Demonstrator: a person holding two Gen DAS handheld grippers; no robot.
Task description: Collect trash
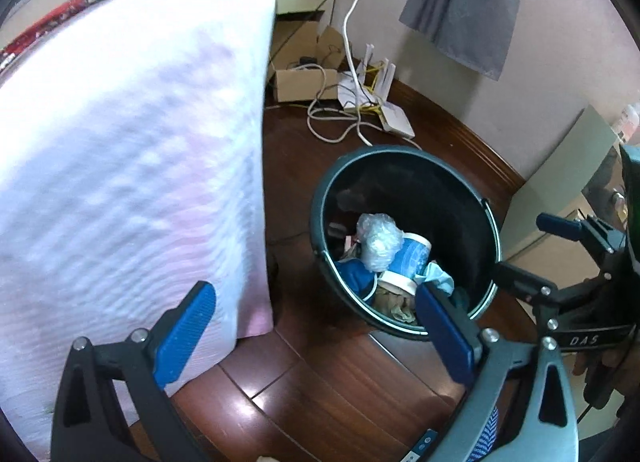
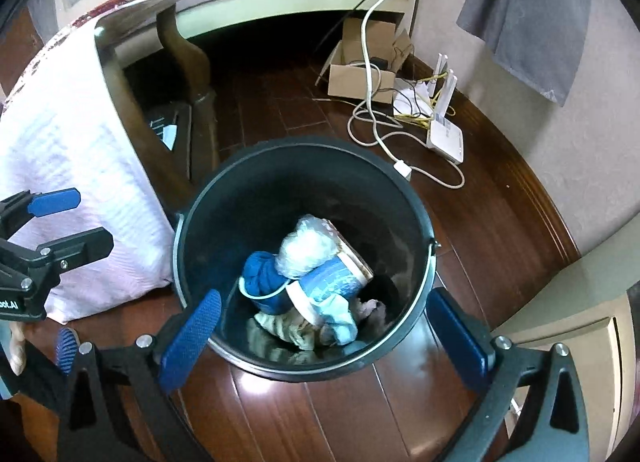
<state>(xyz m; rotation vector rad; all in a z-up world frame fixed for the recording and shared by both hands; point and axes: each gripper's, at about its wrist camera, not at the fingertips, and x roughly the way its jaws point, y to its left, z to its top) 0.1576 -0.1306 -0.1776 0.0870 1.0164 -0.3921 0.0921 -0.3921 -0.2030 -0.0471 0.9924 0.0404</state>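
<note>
A dark round trash bin (image 2: 280, 198) stands on the wooden floor and holds a crumpled clear plastic bag (image 2: 306, 250), a blue paper cup (image 2: 332, 282), a blue bundle (image 2: 262, 278), a pale blue mask (image 2: 338, 314) and a striped cloth (image 2: 288, 332). My right gripper (image 2: 324, 338) hangs open over the bin's near rim, nothing between its blue pads. The left gripper (image 1: 316, 330) is open too, empty, left of the bin (image 1: 440, 190) and next to the hanging sheet. Each gripper shows in the other's view: the right gripper (image 1: 536, 252), the left gripper (image 2: 76, 222).
A white-pink sheet (image 1: 120, 142) drapes down left of the bin. Behind it stand a wooden furniture leg (image 2: 188, 58), an open cardboard box (image 2: 360, 78), a white router (image 2: 444, 134) with loose cables (image 2: 376, 130) on the floor. A grey cloth (image 1: 468, 2) hangs on the wall.
</note>
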